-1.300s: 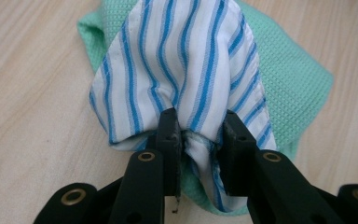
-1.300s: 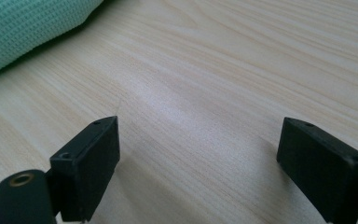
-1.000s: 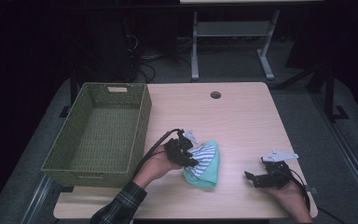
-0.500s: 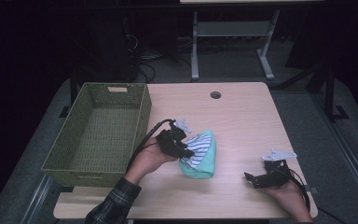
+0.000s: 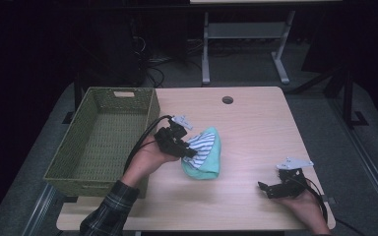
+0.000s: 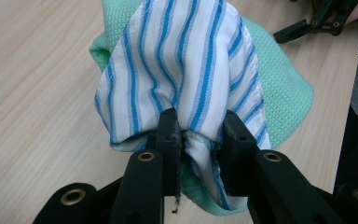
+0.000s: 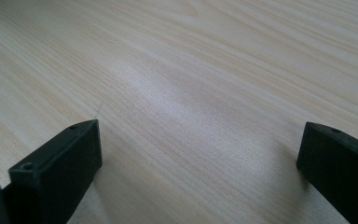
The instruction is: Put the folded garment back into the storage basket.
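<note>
Left hand-held gripper [image 6: 196, 135] pinches the striped cloth [image 6: 186, 60], bunched with the green cloth [image 5: 210, 160]; basket [image 5: 103, 132] sits just beside, leftward. Right hand-held gripper [image 5: 275, 188] rests wide open, well apart.

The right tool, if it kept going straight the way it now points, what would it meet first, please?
Probably bare table: the right tool, jaws wide open, points left along the wood. Farther along lies the cloth bundle in the left tool, though depth is unclear.

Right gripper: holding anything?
No. In its own view the right gripper has its jaws wide apart over bare table, with nothing between them.
</note>
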Demonstrator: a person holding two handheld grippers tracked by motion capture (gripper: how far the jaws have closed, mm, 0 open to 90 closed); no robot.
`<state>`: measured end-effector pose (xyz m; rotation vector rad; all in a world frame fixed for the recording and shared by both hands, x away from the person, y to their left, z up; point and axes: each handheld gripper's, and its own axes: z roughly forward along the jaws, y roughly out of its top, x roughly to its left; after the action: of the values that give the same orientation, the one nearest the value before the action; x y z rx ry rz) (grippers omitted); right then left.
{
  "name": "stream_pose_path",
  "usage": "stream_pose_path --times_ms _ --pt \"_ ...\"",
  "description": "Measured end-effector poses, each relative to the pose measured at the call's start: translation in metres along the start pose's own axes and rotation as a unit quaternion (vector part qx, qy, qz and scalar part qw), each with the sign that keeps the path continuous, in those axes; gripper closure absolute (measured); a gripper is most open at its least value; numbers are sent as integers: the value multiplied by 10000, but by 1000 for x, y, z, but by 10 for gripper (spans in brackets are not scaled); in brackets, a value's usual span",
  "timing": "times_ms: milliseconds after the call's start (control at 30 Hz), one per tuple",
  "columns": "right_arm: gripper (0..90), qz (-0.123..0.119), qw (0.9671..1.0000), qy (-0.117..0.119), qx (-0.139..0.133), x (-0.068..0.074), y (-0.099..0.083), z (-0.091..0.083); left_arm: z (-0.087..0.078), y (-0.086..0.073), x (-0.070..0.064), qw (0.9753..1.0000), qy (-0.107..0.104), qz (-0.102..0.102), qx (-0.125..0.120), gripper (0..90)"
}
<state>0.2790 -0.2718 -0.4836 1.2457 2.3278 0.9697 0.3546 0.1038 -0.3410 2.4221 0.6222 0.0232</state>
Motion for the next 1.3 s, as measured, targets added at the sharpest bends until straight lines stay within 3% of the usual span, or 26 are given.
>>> stream_pose_path --times_ms 400,1067,1300 --pt "0 2 10000 0 0 0 0 0 -32 -1 11 9997 234 -30 -3 718" --pt "0 5 10000 -1 -1 0 0 0 -77 -14 28 9976 588 -329 -142 719" --pt "0 5 10000 0 0 0 0 0 -90 -25 36 9956 764 -506 -186 718"
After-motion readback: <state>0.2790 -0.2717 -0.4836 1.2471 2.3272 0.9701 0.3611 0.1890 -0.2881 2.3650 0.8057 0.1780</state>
